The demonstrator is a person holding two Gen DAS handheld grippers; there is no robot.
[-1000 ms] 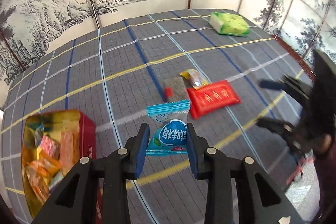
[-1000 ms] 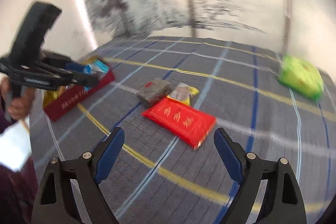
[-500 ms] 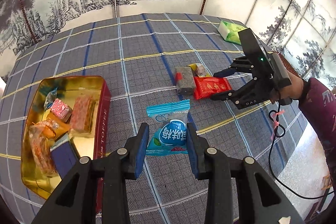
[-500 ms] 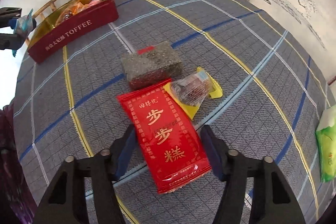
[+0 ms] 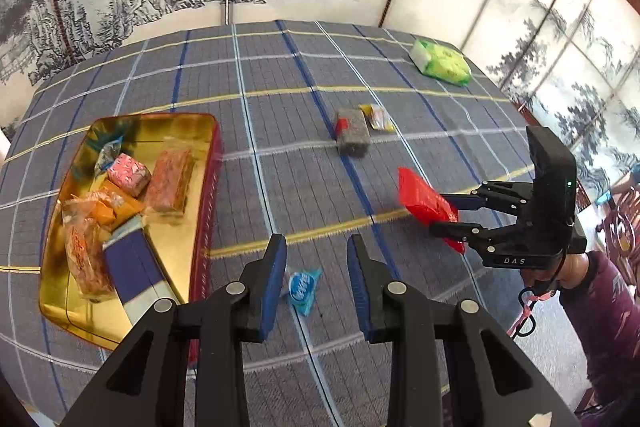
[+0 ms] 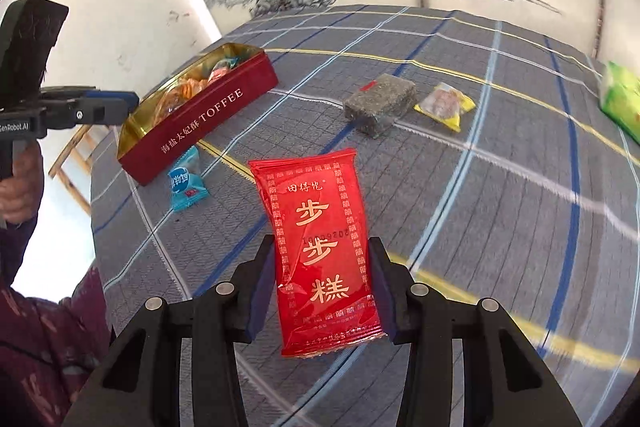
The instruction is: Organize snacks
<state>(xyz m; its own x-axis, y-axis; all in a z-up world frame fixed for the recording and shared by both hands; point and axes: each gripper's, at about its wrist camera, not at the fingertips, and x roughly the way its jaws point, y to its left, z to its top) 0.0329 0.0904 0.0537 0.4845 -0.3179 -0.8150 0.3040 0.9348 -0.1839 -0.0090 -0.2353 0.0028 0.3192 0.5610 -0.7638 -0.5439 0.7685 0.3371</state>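
Note:
My right gripper (image 6: 322,241) is closing its jaws on a red snack packet (image 6: 316,211) with gold characters. Both pads press its sides. In the left wrist view that packet (image 5: 420,199) hangs clear of the cloth in the right gripper (image 5: 438,211). My left gripper (image 5: 316,243) is shut to a narrow gap with nothing in it. A small blue candy (image 5: 302,287) lies on the cloth far below it. The same candy (image 6: 185,183) rests against the front wall of the open red and gold toffee tin (image 6: 200,119). The left gripper (image 6: 120,103) hovers beside the tin's near end.
The tin (image 5: 208,163) holds several wrapped snacks. A grey block (image 5: 352,131) and a yellow packet (image 5: 378,117) lie mid-table. A green pack (image 5: 440,67) sits at the far right corner. Painted screens ring the plaid-covered table. A person's sleeve shows at the right edge.
The blue candy has left my left gripper and now lies on the cloth by the tin. My right gripper has closed on the red packet and lifted it off the table.

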